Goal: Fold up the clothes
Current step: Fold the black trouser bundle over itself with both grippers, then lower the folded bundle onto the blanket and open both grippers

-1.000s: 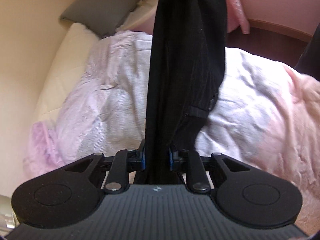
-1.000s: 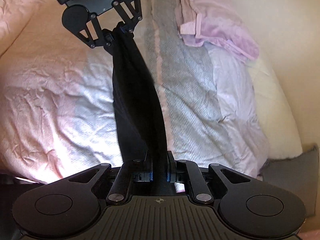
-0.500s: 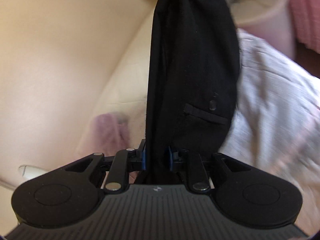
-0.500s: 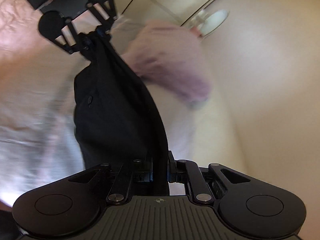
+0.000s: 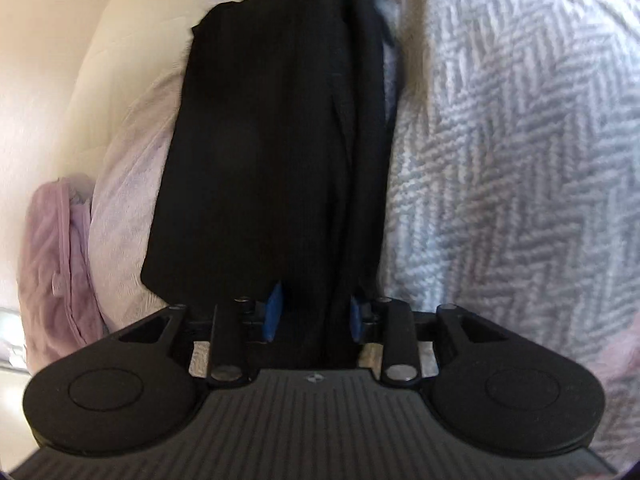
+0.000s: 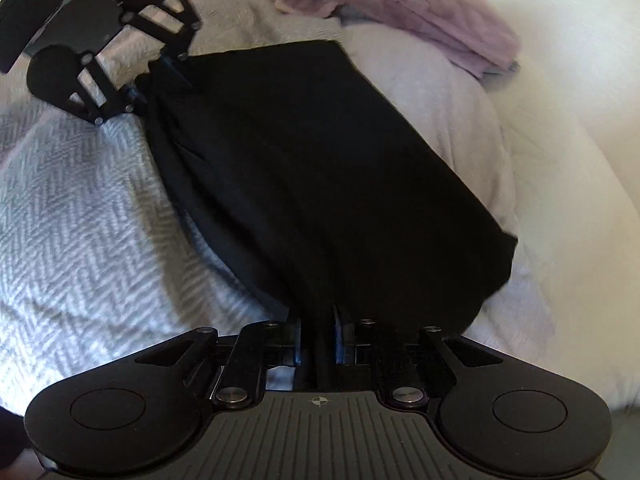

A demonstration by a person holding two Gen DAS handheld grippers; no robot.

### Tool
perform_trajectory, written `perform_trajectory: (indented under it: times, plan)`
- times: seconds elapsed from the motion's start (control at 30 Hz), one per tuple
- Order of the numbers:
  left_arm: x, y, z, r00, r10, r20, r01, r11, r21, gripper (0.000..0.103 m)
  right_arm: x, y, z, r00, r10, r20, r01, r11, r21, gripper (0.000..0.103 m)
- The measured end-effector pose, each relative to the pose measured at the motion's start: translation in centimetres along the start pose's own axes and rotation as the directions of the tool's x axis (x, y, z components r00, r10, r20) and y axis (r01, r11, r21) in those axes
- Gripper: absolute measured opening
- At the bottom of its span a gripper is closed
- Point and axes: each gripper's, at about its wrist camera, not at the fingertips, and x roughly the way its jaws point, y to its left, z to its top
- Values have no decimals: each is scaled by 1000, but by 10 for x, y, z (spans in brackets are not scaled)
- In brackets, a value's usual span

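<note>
My left tool point(image 5: 312, 316) has just been opening: its blue pads point(image 5: 273, 312) now stand apart with a strip of the folded black fabric garment point(image 5: 264, 152) running loosely between them, so I read it as released rather than pinching. My right tool point(image 6: 317, 346) has also just been easing open, though far less; its blue pads sit narrowly apart on either side of a thin bunched ridge of the same garment point(image 6: 320, 184), and I cannot tell whether they still press on it.

The garment lies as a broad dark panel on the bed, stretched between the two tools. In the right wrist view the left tool point(image 6: 158, 76) sits at the panel's far corner, touching the cloth. Under the garment is a white and grey herringbone-weave blanket point(image 5: 512, 160), which fills the side nearest me on the right of the left view. The garment's other long edge rests on a pale lilac-white quilt point(image 6: 448, 120).

A crumpled mauve cloth item point(image 6: 420, 12) lies beyond the garment's far edge, near it but not touching, close to the bed's edge. Past that, a cream wall point(image 6: 580, 80) curves close along the quilt side, so room is tight there; the herringbone side is open blanket. Both views are slightly blurred.
</note>
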Motion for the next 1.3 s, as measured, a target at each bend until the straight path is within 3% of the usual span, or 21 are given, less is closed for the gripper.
perform_trajectory:
  times: [0.13, 0.2, 0.33, 0.67, 1.0, 1.07, 1.17, 1.23, 1.3]
  plan:
    - [-12, 22, -6, 996, -85, -20, 82, 992, -98, 33, -8, -2, 6, 996, 53, -68, -43, 990, 138, 21]
    - [-20, 36, -7, 991, -132, -28, 125, 975, -183, 33, -11, -4, 15, 988, 96, -117, -69, 974, 217, 38]
    - [-34, 58, -15, 989, -146, -33, 132, 955, -265, 33, -16, -21, 26, 964, 171, -201, -80, 915, 395, 40]
    - [-55, 62, -11, 990, -143, -5, 137, 959, -248, 33, -31, -18, 35, 955, 178, -237, -66, 908, 413, 40]
    - [-35, 101, 4, 990, -139, -1, 129, 918, -375, 33, -23, -37, 24, 939, 224, -262, -103, 908, 406, 40]
    - [-29, 111, 6, 990, -139, -8, 123, 900, -419, 34, -27, -46, 23, 936, 247, -252, -125, 900, 418, 40]
    - [-16, 131, 4, 990, -141, -29, 106, 851, -514, 38, -38, -72, 22, 950, 258, -173, -146, 862, 486, 41]
    - [-7, 143, -1, 987, -153, -43, 98, 802, -589, 41, -37, -95, 19, 961, 250, -118, -146, 820, 553, 49]
    - [1, 155, -10, 984, -170, -51, 92, 736, -671, 42, -30, -115, 15, 969, 234, -82, -136, 780, 611, 67]
